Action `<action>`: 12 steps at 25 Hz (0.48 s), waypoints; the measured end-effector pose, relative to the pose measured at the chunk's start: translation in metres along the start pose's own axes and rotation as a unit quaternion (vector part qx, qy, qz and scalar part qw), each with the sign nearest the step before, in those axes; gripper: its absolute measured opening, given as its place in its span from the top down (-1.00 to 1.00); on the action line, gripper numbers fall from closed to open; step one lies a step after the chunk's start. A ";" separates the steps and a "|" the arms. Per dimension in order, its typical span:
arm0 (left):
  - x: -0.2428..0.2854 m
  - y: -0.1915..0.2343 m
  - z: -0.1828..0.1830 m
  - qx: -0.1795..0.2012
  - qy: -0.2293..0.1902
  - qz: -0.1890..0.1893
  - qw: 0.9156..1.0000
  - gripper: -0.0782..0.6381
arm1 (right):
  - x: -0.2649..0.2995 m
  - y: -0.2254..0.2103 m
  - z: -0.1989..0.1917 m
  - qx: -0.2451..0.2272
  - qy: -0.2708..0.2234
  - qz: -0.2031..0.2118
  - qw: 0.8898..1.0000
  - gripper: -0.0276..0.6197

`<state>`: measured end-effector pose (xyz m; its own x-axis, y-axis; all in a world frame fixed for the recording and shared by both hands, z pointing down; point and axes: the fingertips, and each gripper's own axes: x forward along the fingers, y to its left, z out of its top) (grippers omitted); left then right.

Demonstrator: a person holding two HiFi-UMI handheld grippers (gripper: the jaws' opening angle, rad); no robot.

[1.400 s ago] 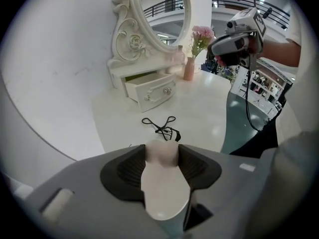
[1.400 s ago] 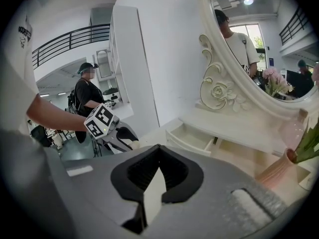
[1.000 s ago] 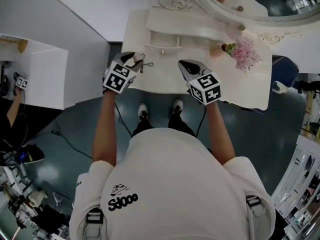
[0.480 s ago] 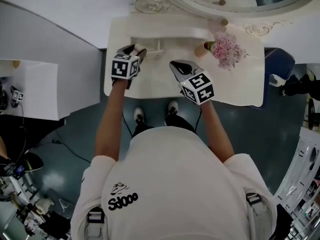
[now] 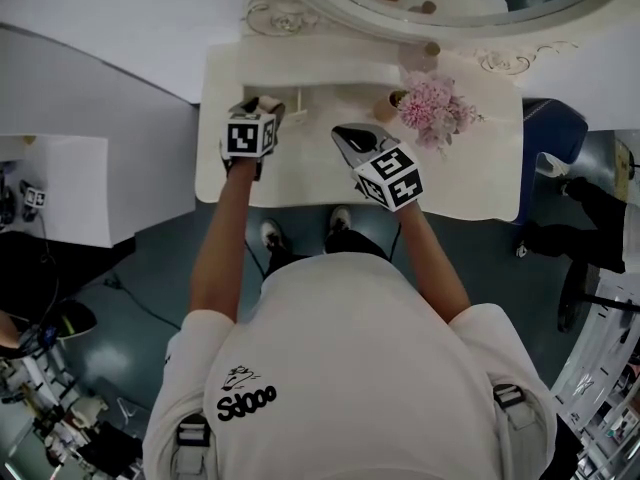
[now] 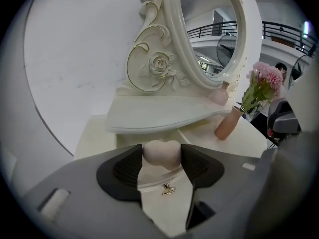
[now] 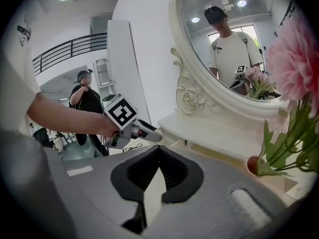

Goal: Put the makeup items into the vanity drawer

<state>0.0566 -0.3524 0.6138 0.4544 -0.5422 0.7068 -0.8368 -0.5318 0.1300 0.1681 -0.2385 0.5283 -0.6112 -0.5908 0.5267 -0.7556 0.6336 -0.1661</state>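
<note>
Opening its jaws, the left hand-held gripper [image 6: 161, 147] has a pale pink makeup sponge [image 6: 161, 157] between its tips, and the sponge's sides touch both dark pads. Below the sponge, seen through the gap between the jaws, is the cream front of the vanity drawer [image 6: 157, 197] with its small gold knob [image 6: 168, 188]. The drawer stands pulled out toward the person, and the sponge is just behind its front edge. Whether the sponge rests on the drawer's floor cannot be told. A curved cream shelf [image 6: 164, 116] hangs close over the drawer and leaves little room above the sponge.

The right hand-held gripper [image 7: 159, 148] has its jaws together with nothing between them. In the head view it hovers over the white surface [image 5: 470, 183], to the right of the left one and apart from it, pointing toward the drawer's right end.

Right of the drawer a slim pink vase [image 6: 227, 125] stands on the surface with pink flowers [image 6: 264, 81], near the right hand-held gripper's tips. Behind the shelf rises an oval mirror [image 6: 209, 29] in a carved cream frame with a moulded rose [image 6: 158, 63], set against a white wall [image 6: 79, 59]. The mirror reflects the person in a white shirt and dark cap. In the right gripper view a second person [image 7: 87, 101] in dark clothes stands well off beyond the vanity's left side.
</note>
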 end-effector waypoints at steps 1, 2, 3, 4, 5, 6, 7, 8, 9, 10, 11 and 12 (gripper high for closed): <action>0.000 -0.001 0.001 -0.001 -0.004 -0.002 1.000 0.02 | 0.000 -0.001 0.001 0.002 -0.002 0.002 1.000 0.91; -0.001 -0.002 0.003 -0.003 -0.012 -0.004 1.000 0.00 | -0.001 -0.001 0.002 0.003 -0.003 0.005 1.000 0.91; -0.004 -0.002 0.005 -0.007 -0.021 -0.007 1.000 -0.04 | -0.001 0.000 0.004 0.005 -0.005 0.008 1.000 0.91; -0.008 -0.002 0.008 -0.011 -0.033 -0.011 0.999 -0.08 | -0.001 0.002 0.005 0.004 -0.005 0.010 1.000 0.91; -0.013 0.000 0.010 -0.017 -0.045 -0.015 0.999 -0.08 | 0.000 0.004 0.007 0.003 -0.006 0.012 1.000 0.91; -0.018 0.002 0.012 -0.022 -0.058 -0.019 0.998 -0.08 | 0.001 0.006 0.009 0.002 -0.006 0.013 1.000 0.91; -0.023 0.005 0.012 -0.028 -0.070 -0.022 0.997 -0.07 | 0.001 0.008 0.011 0.001 -0.008 0.014 1.000 0.91; -0.030 0.009 0.011 -0.033 -0.079 -0.023 0.996 -0.07 | 0.003 0.011 0.012 0.001 -0.009 0.015 1.000 0.91; -0.036 0.013 0.008 -0.036 -0.085 -0.023 0.995 -0.07 | 0.004 0.013 0.013 0.002 -0.011 0.017 1.000 0.91; -0.042 0.018 0.003 -0.037 -0.088 -0.021 0.995 -0.07 | 0.006 0.016 0.013 0.004 -0.011 0.019 1.000 0.91; -0.048 0.023 -0.003 -0.038 -0.088 -0.018 0.995 -0.07 | 0.009 0.019 0.012 0.005 -0.010 0.020 1.000 0.91; -0.054 0.029 -0.009 -0.036 -0.086 -0.014 0.996 -0.07 | 0.012 0.023 0.012 0.006 -0.009 0.020 1.000 0.91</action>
<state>0.0053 -0.3326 0.5857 0.5189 -0.6339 0.5735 -0.8396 -0.5039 0.2027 0.1405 -0.2366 0.5208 -0.6452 -0.5743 0.5039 -0.7331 0.6511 -0.1966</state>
